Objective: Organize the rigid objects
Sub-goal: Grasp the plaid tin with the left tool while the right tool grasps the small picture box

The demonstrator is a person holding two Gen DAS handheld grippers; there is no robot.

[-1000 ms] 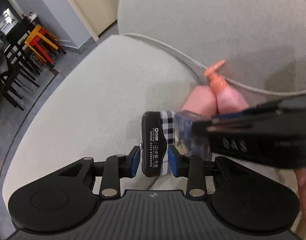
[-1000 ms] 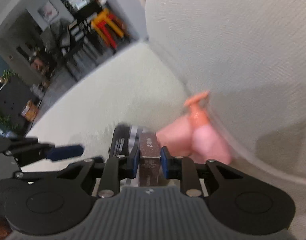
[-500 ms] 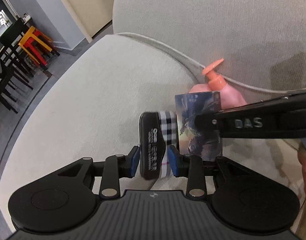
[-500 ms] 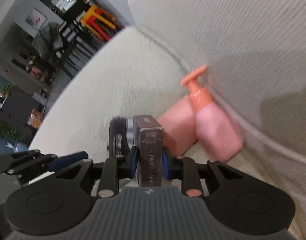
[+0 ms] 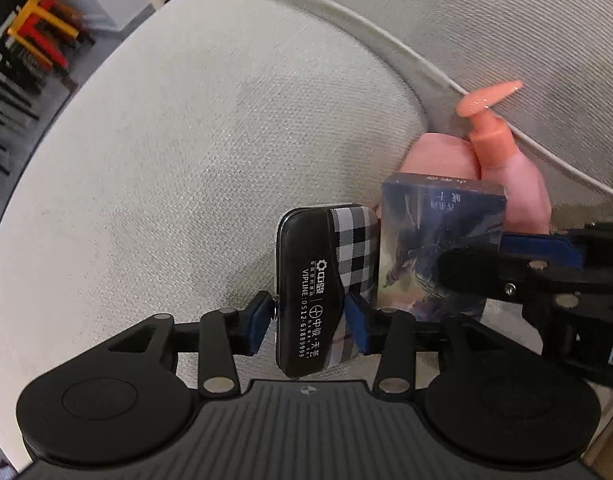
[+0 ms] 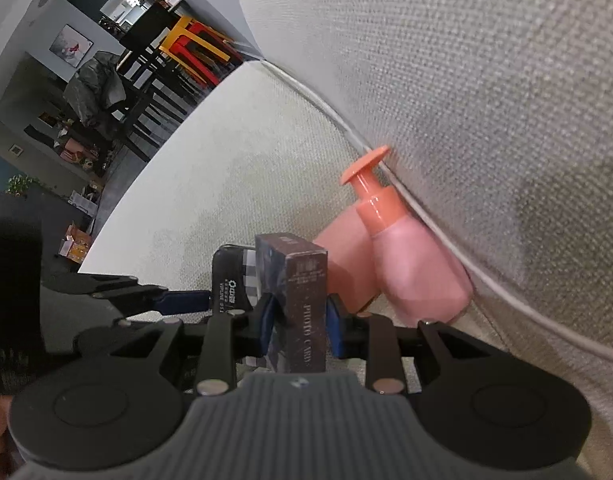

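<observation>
On the pale sofa seat (image 5: 178, 168), close to the backrest (image 6: 486, 80), a small row of things is being lined up. The left tongs (image 5: 310, 320) straddle a black tin with a checked band (image 5: 318, 280); their jaws are opening, with the tin between them, a gap showing at the left pad while the right pad lies close against the checked side. The right tongs (image 6: 300, 328) hold a dark card box (image 6: 302, 312), standing on end just right of the tin; their jaws are easing apart too, though both blue pads look pressed to the box's sides. Beyond the box, a pink pump bottle (image 6: 418, 268) leans against the backrest seam, with a pink block-shaped thing (image 6: 346, 264) touching it on the left.

The risk, as I see it, is the soft cushion. The tin and the box both stand on narrow edges, and once the pads let go either may tip, the tin falling left onto open seat or the box knocking its neighbour. A pad dragging on the way out could pull the tin over. The bottle could also roll if bumped.

I cannot see where the tin and box meet the fabric; the tongs' bodies cover their lower ends. Whether the two touch each other is hard to tell. The pink block is mostly hidden, so what it is stays unclear.
</observation>
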